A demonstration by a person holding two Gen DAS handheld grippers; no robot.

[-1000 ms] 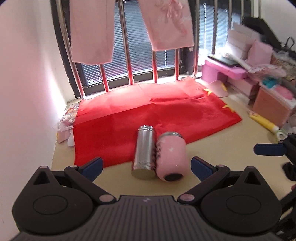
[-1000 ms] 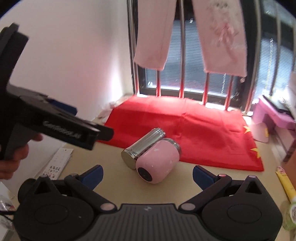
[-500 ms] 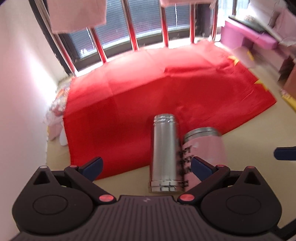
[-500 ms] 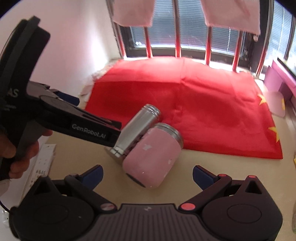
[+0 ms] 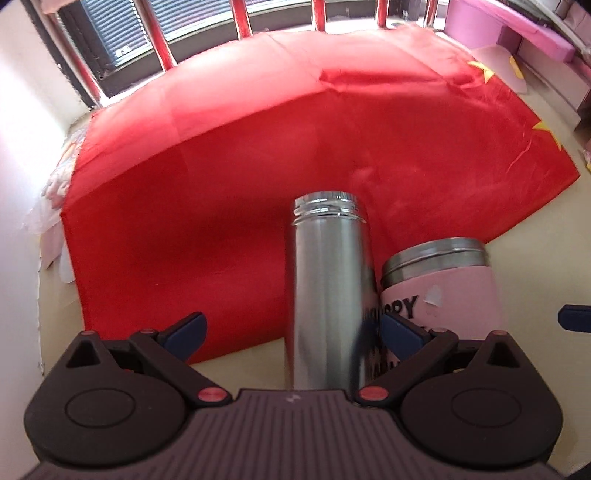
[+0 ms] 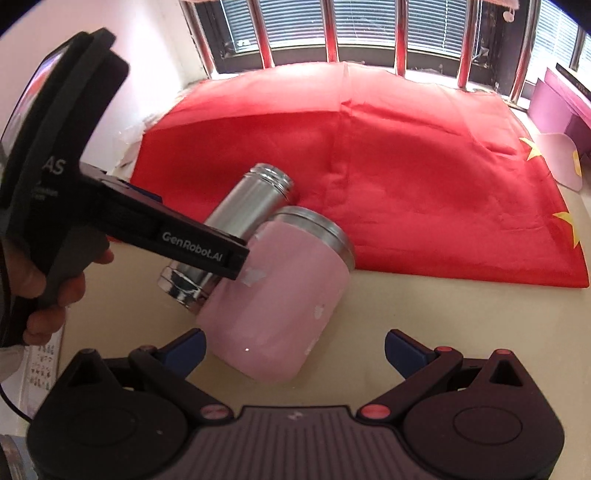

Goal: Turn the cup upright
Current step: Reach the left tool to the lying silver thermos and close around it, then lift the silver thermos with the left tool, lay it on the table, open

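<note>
A silver steel cup lies on its side, its open threaded mouth pointing away onto the red cloth. A pink cup with a steel rim lies on its side against its right flank. My left gripper is open, its fingers straddling the silver cup's lower body. In the right wrist view the silver cup and the pink cup lie side by side. My right gripper is open, with the pink cup's base between its fingertips. The left gripper's body hides part of the silver cup there.
The cups rest on a beige surface at the front edge of the red cloth. A barred window runs along the back. A white wall is at the left; pink boxes stand at the back right.
Both grippers moved forward and down toward the cups. The silver cup now sits between my left fingers, and the pink cup's base has come between my right fingertips. The cups have not moved.
</note>
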